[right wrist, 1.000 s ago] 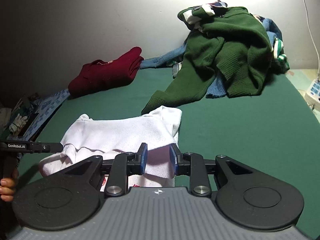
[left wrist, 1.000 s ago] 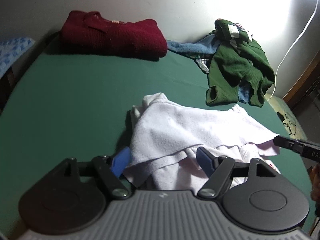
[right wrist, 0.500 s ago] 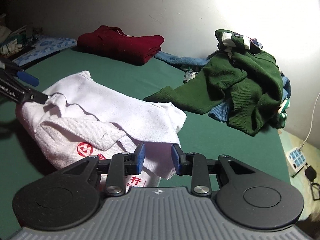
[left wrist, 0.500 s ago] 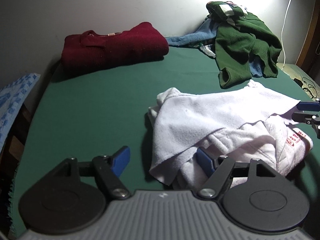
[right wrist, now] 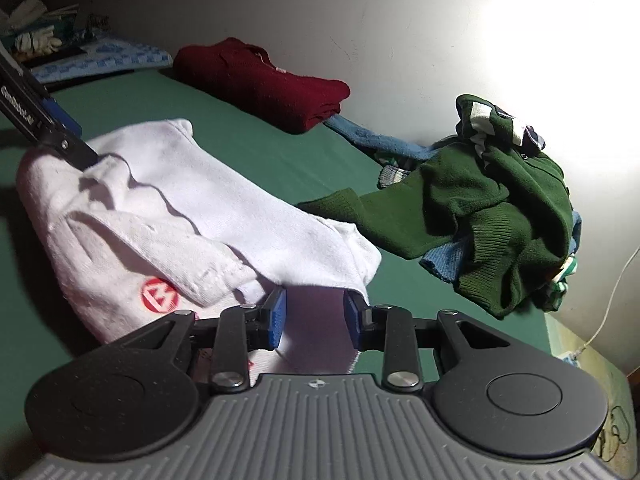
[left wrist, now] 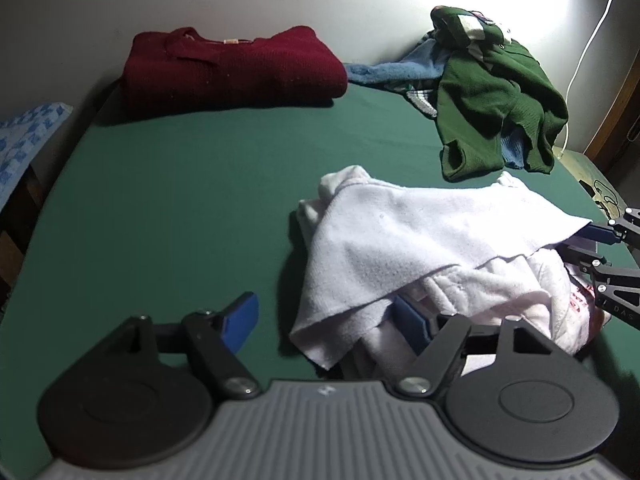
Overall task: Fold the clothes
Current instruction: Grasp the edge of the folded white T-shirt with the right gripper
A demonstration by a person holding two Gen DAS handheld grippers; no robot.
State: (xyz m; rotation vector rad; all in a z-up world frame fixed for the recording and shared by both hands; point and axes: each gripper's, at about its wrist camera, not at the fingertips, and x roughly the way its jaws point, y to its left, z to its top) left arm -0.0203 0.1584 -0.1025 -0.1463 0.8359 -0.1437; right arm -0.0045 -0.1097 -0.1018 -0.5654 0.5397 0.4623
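Your white shirt [left wrist: 420,248], soft terry-like cotton with a red logo, lies bunched at centre right on the green felt table [left wrist: 180,200]. Your left gripper [left wrist: 324,320] gapes wide, its right pad under cloth; your right gripper [right wrist: 316,316] stands part-open astride the hem.

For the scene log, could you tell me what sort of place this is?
Probably a room at home: a green-covered surface against a wall, a folded red sweater, a clothes heap, and a power strip.

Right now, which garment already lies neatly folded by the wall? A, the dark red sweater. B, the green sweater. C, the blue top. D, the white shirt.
A: the dark red sweater lies flat and squared, while the green sweater sits crumpled.
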